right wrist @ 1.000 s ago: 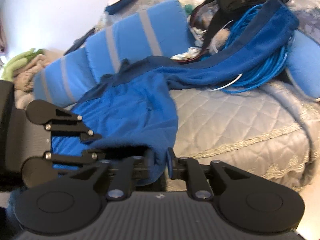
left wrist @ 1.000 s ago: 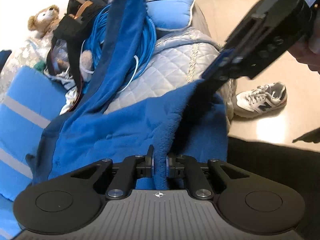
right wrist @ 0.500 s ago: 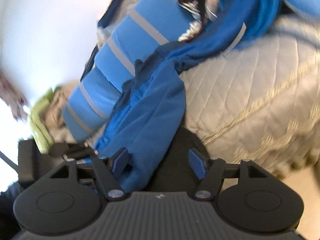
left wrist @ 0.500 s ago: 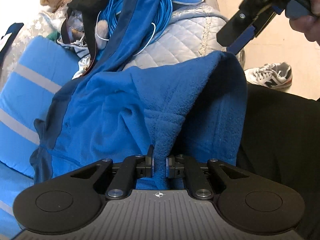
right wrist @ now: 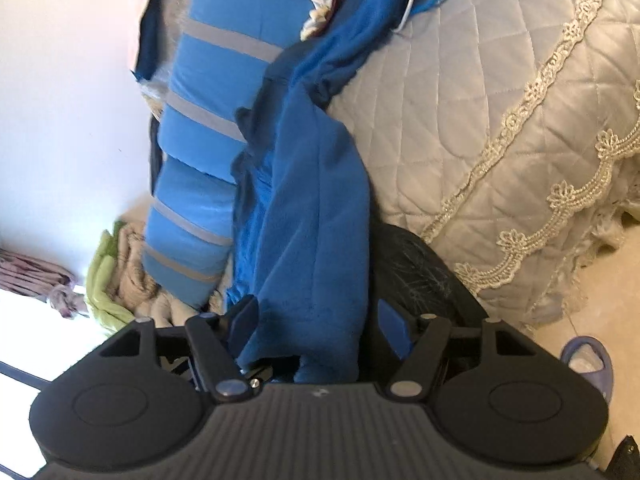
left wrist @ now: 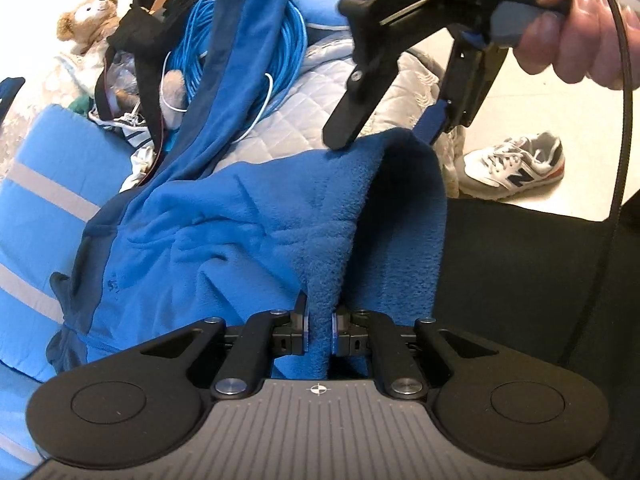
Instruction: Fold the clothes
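Observation:
A blue fleece garment [left wrist: 224, 216] with a dark blue trim lies across the quilted grey bed cover [left wrist: 288, 120] and hangs toward me. My left gripper [left wrist: 320, 328] is shut on a pinched fold of its near edge. In the left wrist view my right gripper [left wrist: 384, 134], held by a hand [left wrist: 576, 28], straddles the top of a raised fold. In its own view the right gripper [right wrist: 318, 326] has the garment [right wrist: 316, 208] between its fingers. Its jaws are closing, and the pads stand apart from the cloth on the right side.
A coil of blue cable [left wrist: 288, 40], a black bag [left wrist: 140, 24] and a teddy bear [left wrist: 90, 16] crowd the far part of the bed. Blue bedding with grey stripes [left wrist: 44, 184] lies left. A sneaker [left wrist: 516, 164] and a slipper [right wrist: 588, 364] are on the floor. Dark trousers [left wrist: 520, 280] fill the right.
The right gripper let go of the garment's edge, opened wide, rolled over and came down astride the raised fold. The left gripper kept its pinch and shifted slightly.

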Action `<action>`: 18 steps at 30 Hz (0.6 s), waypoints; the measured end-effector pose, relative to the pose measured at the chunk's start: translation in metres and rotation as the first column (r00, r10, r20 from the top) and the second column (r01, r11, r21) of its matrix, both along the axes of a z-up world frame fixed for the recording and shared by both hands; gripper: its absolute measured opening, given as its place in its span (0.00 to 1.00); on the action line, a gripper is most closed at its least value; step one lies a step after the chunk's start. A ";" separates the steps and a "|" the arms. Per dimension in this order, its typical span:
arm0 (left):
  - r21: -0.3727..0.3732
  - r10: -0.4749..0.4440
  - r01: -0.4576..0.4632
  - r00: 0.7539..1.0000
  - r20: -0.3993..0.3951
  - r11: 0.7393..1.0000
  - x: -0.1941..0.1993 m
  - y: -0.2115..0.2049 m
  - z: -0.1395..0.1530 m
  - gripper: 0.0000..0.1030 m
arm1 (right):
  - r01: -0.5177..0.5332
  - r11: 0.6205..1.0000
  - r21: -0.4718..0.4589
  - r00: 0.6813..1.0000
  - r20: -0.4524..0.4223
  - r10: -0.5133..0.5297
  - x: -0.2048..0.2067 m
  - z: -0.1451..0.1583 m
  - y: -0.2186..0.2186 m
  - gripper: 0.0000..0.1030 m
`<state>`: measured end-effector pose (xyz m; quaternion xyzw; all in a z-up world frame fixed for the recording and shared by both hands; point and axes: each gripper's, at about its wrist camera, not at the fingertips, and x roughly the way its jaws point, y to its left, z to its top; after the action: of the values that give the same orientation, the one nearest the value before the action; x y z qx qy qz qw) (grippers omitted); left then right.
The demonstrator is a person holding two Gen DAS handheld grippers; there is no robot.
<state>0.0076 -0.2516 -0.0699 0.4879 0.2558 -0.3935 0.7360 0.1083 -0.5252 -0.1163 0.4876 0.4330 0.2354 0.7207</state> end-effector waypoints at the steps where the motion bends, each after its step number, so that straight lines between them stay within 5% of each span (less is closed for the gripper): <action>1: 0.002 -0.002 0.002 1.000 0.002 1.000 -0.001 0.000 -0.001 0.08 | -0.002 1.000 0.005 1.000 -0.011 0.002 0.001 0.000 0.001 0.66; 5: 0.003 -0.004 0.004 1.000 0.005 1.000 -0.002 0.001 -0.002 0.08 | -0.018 1.000 0.013 0.999 -0.045 0.018 0.004 -0.001 0.006 0.51; 7: 0.001 -0.005 0.005 1.000 0.005 1.000 -0.002 0.000 -0.002 0.09 | -0.023 1.000 -0.001 0.999 -0.048 0.022 0.004 0.001 0.007 0.27; 9: -0.021 0.027 -0.027 1.000 0.002 0.999 0.000 -0.001 0.000 0.12 | -0.014 1.000 -0.018 0.999 -0.052 0.013 0.003 0.004 0.007 0.18; 13: -0.094 0.132 -0.144 0.983 -0.125 0.985 0.016 0.001 0.018 0.18 | 0.017 0.997 -0.069 1.000 -0.020 -0.019 -0.003 0.018 0.001 0.16; 18: -0.265 0.170 -0.280 0.913 -0.371 0.923 0.043 0.025 0.061 0.36 | 0.069 0.993 -0.097 0.997 -0.025 -0.072 -0.010 0.021 -0.018 0.15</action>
<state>0.0502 -0.2265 -0.0087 0.2566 0.3687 -0.4188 0.7891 0.0983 -0.5432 -0.0957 0.4706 0.4365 0.1819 0.7450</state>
